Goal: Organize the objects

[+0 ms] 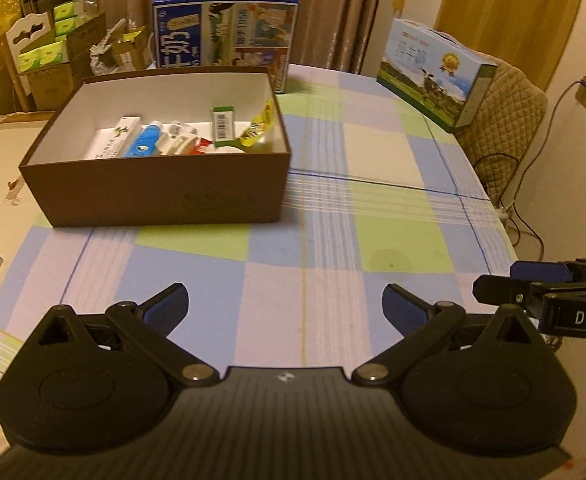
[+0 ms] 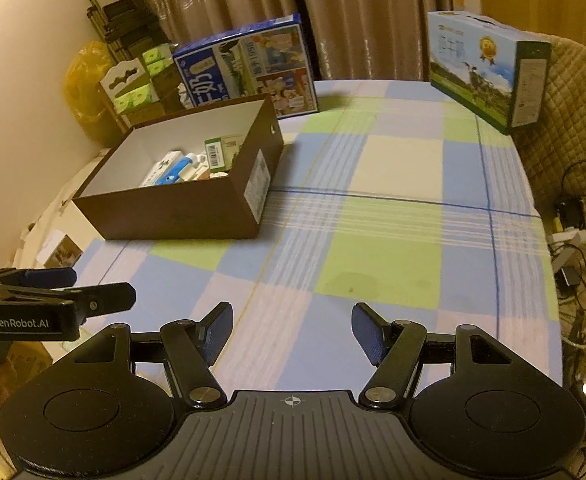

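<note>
Left hand-held gripper (image 1: 285, 306) sits low over the near edge of the bench (image 1: 373, 216), jaws spread wide, nothing between the blue pads. Right hand-held gripper (image 2: 292, 330) is level with it just to the right, jaws likewise wide and empty; each unit shows in the other's view from the side. Both hover above the checked blue, green and white cloth (image 2: 373, 240), not touching it. Further out, on the left part of the bench, stands an open brown box (image 1: 157, 196) with a white interior. Inside it, toward the right end: a white carton (image 1: 111, 142), a blue-and-white tube (image 1: 147, 140), a green barcoded packet (image 1: 223, 126) leaning upright, a yellow sachet (image 1: 259, 126) against the right wall, and smaller items too jumbled to identify. Behind the brown box, touching or nearly so, stands a blue milk carton case (image 1: 225, 28). A second printed case (image 1: 437, 72) sits at the far right edge, well apart. Curtains (image 2: 253, 8) hang behind.
</note>
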Tool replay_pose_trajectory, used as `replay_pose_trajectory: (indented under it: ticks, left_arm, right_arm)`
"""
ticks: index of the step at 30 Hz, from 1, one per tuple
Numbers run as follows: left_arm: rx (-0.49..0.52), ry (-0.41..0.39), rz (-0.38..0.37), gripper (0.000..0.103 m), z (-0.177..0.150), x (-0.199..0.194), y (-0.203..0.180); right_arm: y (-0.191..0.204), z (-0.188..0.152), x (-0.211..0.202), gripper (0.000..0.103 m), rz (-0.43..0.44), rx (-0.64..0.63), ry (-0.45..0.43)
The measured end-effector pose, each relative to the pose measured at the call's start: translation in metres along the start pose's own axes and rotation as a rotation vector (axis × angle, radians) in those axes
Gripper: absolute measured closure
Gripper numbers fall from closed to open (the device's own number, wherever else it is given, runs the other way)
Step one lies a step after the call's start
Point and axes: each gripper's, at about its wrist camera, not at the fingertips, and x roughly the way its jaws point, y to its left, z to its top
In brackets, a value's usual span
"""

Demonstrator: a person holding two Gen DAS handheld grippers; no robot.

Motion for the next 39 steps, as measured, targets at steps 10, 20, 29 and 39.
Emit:
replay_pose_trajectory:
  ticks: [10, 20, 29, 39]
  left_arm:
    - [0.023, 0.011, -0.013, 0.001, -0.013, 0.0, -0.02]
    - [0.024, 0.01, -0.017, 0.001, -0.018, -0.002, -0.026]
    - [0.027, 0.006, -0.016, 0.001, -0.018, -0.004, -0.027]
    - [0.028, 0.006, -0.013, 0.001, -0.018, -0.004, -0.027]
  right_arm:
    - [-0.012, -0.013, -0.018, 0.04, -0.014, 0.019, -0.007]
    - [-0.016, -0.021, -0.022, 0.04, -0.021, 0.022, -0.002]
    - [-0.017, -0.022, -0.023, 0.04, -0.021, 0.023, -0.002]
    - [-0.017, -0.022, -0.023, 0.04, -0.02, 0.024, -0.003]
